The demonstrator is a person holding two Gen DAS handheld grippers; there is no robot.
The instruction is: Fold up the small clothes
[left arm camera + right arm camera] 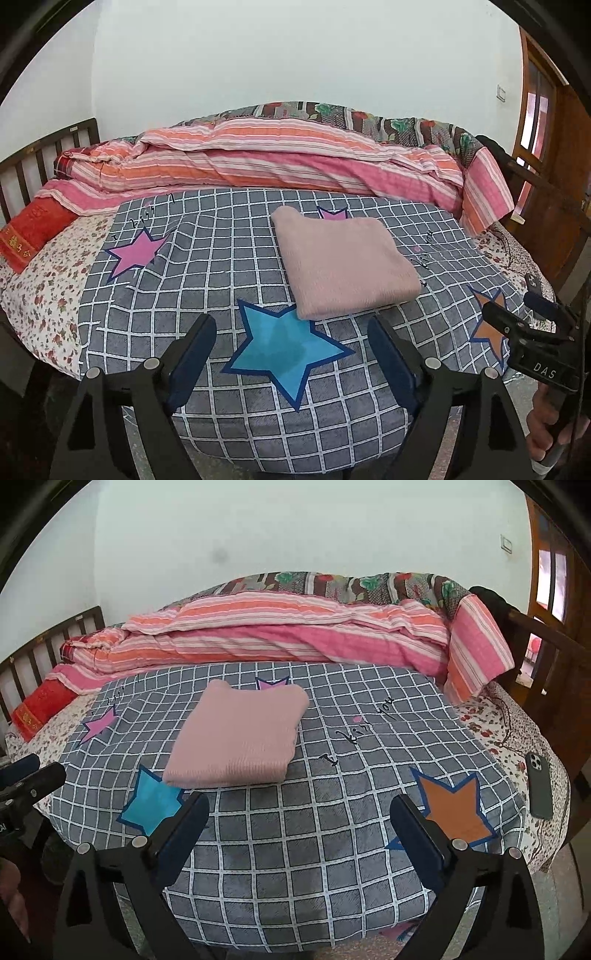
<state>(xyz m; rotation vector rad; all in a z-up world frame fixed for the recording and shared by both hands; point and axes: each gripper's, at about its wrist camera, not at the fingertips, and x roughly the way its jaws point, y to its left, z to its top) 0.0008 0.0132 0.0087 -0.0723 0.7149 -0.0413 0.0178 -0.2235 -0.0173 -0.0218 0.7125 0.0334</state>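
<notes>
A pink knitted garment [343, 262] [240, 734] lies folded into a neat rectangle on the grey checked blanket [207, 266] [332, 812] with coloured stars. My left gripper [291, 328] hovers short of the garment's near edge, open, with only the blue star showing between its fingers. My right gripper [299, 808] is also open and empty, to the right of the garment's near corner. Each gripper appears at the edge of the other's view: the right one [517, 325], the left one [33, 775]. Neither touches the cloth.
A rolled pink and orange striped quilt [266, 162] [280, 631] lies along the far side of the bed. A red pillow [37, 705] sits at the far left. A dark phone [539, 786] rests on the floral sheet at right. Wooden bed rails [546, 646] border both ends.
</notes>
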